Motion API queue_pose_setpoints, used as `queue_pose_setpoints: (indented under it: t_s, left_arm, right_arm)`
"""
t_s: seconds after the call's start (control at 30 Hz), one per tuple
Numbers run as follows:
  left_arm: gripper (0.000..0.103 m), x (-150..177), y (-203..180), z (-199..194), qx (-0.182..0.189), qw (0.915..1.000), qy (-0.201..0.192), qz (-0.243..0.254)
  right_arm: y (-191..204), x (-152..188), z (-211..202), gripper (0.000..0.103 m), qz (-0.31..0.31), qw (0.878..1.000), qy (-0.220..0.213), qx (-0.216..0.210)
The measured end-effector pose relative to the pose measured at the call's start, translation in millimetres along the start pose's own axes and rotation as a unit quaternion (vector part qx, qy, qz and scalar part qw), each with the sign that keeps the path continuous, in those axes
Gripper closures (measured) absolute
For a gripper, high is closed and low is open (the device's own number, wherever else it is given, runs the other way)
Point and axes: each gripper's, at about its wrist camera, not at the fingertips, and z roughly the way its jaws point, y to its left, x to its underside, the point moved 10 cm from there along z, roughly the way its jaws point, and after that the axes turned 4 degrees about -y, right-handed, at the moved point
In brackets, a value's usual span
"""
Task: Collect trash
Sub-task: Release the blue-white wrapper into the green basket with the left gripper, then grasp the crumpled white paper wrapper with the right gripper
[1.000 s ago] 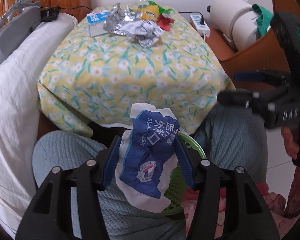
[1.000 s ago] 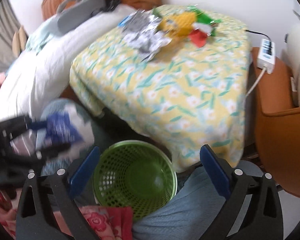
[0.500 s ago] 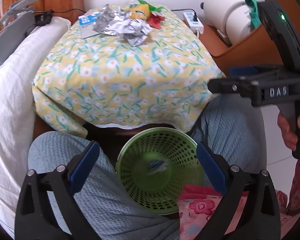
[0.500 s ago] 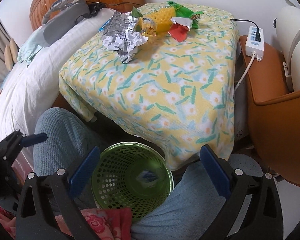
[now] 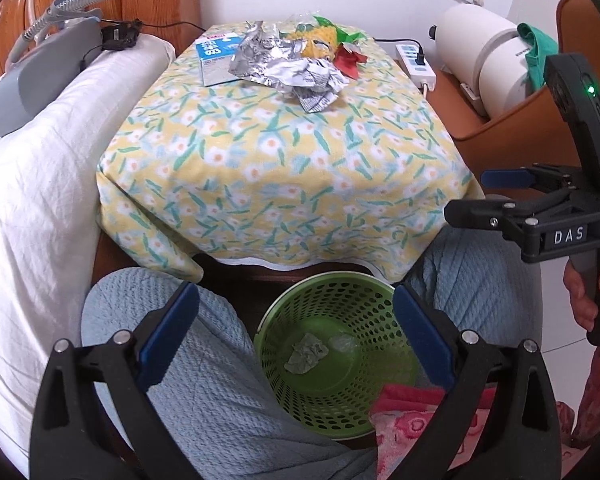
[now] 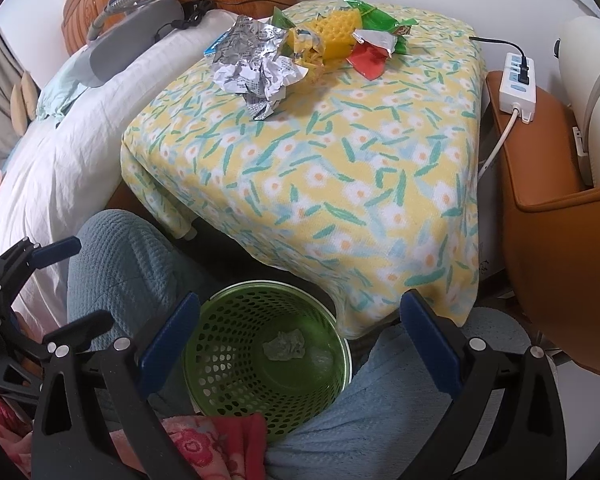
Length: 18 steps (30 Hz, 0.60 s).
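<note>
A green mesh bin [image 5: 300, 312] stands between the person's knees below the table; it also shows in the right wrist view [image 6: 219, 360]. A crumpled wrapper [image 5: 306, 356] lies at its bottom, also seen from the right wrist [image 6: 283, 346]. My left gripper [image 5: 295, 336] is open and empty above the bin. My right gripper [image 6: 295, 344] is open and empty over the bin too. On the table's far end lie crumpled silver foil [image 5: 283, 66] [image 6: 255, 66], a blue-white carton [image 5: 213, 60], yellow and green wrappers [image 6: 340, 32] and a red wrapper [image 6: 366, 60].
The table wears a yellow floral cloth [image 5: 283, 160]. A white pillow [image 5: 31, 184] with a grey device lies to the left. A brown chair [image 6: 560, 240] with a white power strip [image 6: 518, 80] stands to the right. The person's knees in blue trousers [image 5: 187, 360] flank the bin.
My left gripper held a blue-white wrapper one second ago; it opened and the wrapper fell into the green bin. Both grippers have shifted slightly above the bin.
</note>
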Motion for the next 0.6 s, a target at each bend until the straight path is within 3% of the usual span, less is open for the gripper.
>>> queue_pose_setpoints:
  t_s: [0.27, 0.6]
  left_arm:
    - [0.010, -15.7, 12.6, 4.7, -0.016, 0.9998, -0.007, -0.002]
    - [0.008, -82.5, 44.4, 9.8, -0.041, 0.9974, -0.055, -0.025]
  right_arm:
    - [5.7, -26.6, 0.9, 0.004, -0.012, 1.000, -0.019, -0.004]
    - [53.6, -119.4, 17.4, 0.004, -0.128, 0.989, -0.075, -0.011]
